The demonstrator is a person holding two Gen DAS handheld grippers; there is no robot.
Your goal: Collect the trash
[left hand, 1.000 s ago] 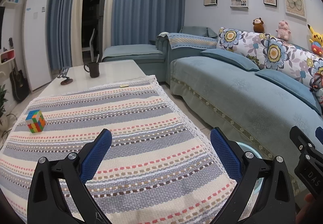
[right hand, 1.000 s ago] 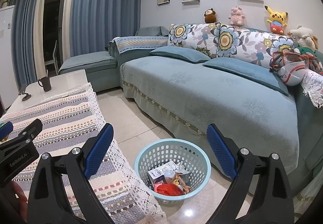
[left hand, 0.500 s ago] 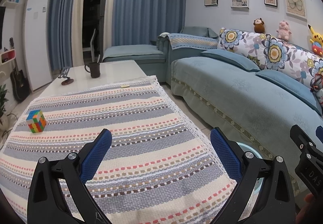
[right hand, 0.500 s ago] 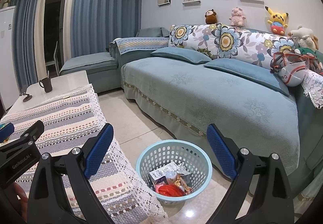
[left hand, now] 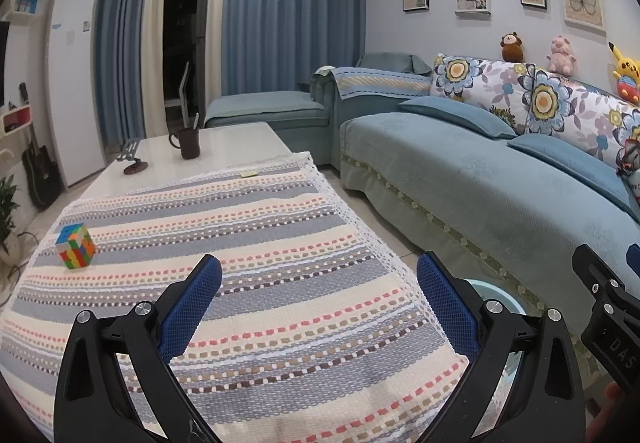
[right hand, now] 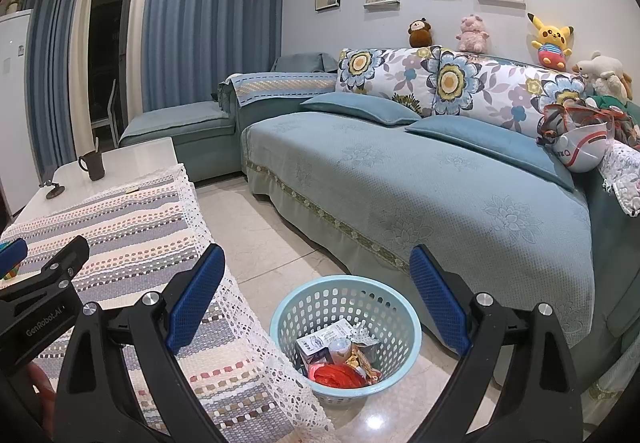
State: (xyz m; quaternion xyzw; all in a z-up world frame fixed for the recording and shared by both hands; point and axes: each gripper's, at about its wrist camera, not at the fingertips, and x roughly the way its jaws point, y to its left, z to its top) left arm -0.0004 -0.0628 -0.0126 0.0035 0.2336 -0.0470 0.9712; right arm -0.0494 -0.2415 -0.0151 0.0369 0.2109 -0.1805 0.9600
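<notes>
Both my left claw point(left hand: 318, 293) and right claw point(right hand: 316, 283) gape wide, empty. The basket point(right hand: 280, 317) trash point(right hand: 340, 357) looks light, crushable; I'd pinch a wrapper edge.

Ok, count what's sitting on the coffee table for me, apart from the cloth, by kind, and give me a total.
Puzzle cube, multicoloured: 1
Dark mug: 1
Small stand on a round base: 1
Small flat yellow item, too small to identify: 1
Total: 4
</notes>
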